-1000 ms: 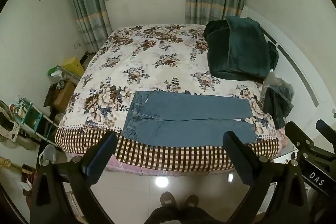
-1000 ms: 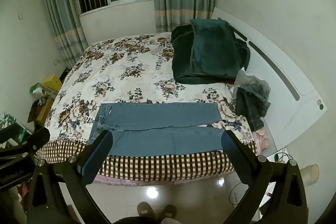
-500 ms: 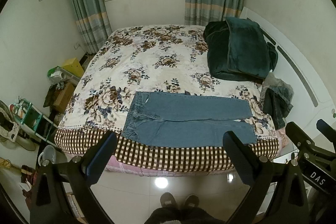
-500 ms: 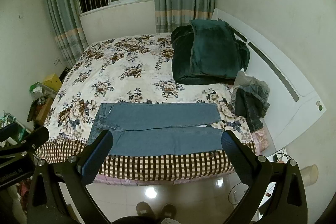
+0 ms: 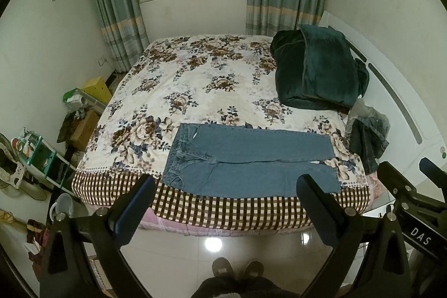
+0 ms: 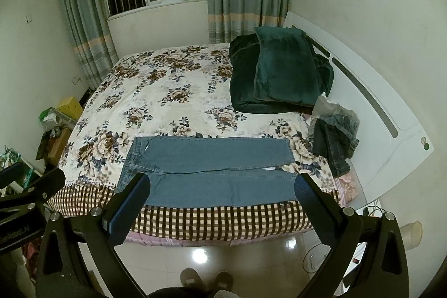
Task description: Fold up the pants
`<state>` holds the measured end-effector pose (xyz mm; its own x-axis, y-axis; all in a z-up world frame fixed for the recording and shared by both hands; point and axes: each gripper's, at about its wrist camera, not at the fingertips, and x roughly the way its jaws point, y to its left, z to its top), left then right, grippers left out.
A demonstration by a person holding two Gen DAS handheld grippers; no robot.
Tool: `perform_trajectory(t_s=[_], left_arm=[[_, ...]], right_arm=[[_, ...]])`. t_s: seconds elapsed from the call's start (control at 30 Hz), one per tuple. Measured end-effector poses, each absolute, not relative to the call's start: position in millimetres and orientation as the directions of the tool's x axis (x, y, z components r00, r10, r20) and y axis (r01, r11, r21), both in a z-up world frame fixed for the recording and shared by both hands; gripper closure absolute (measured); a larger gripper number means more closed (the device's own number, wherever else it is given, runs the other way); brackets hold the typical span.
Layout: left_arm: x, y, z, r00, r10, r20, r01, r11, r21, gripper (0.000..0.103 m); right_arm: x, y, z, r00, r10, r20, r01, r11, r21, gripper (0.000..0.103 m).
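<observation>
Two sets of tongs, left (image 5: 225, 197) and right (image 6: 222, 193), are hovering wide open and empty above the floor, short of the bed (image 5: 195, 80), where blue pants (image 5: 248, 161) are lying flat along the near edge, waistband leftward

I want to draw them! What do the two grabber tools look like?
Each tool, left tool and right tool, is a black frame with silver screws and two long fingers with dark blue pads. White "DAS" lettering shows on the right tool's side.
</observation>
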<state>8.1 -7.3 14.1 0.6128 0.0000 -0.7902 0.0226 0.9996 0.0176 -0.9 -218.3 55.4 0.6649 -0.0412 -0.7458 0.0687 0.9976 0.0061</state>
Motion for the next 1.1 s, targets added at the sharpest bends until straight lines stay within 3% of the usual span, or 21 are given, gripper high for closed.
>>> perform_trajectory(t_s=[1.1], left_arm=[[10.1, -8.3, 21.6, 0.620, -0.005, -0.785, 0.020, 1.000, 0.009, 0.000]], right_arm=[[-2.1, -211.3, 58.4, 0.665, -0.041, -0.745, 0.065, 0.998, 0.004, 0.000]])
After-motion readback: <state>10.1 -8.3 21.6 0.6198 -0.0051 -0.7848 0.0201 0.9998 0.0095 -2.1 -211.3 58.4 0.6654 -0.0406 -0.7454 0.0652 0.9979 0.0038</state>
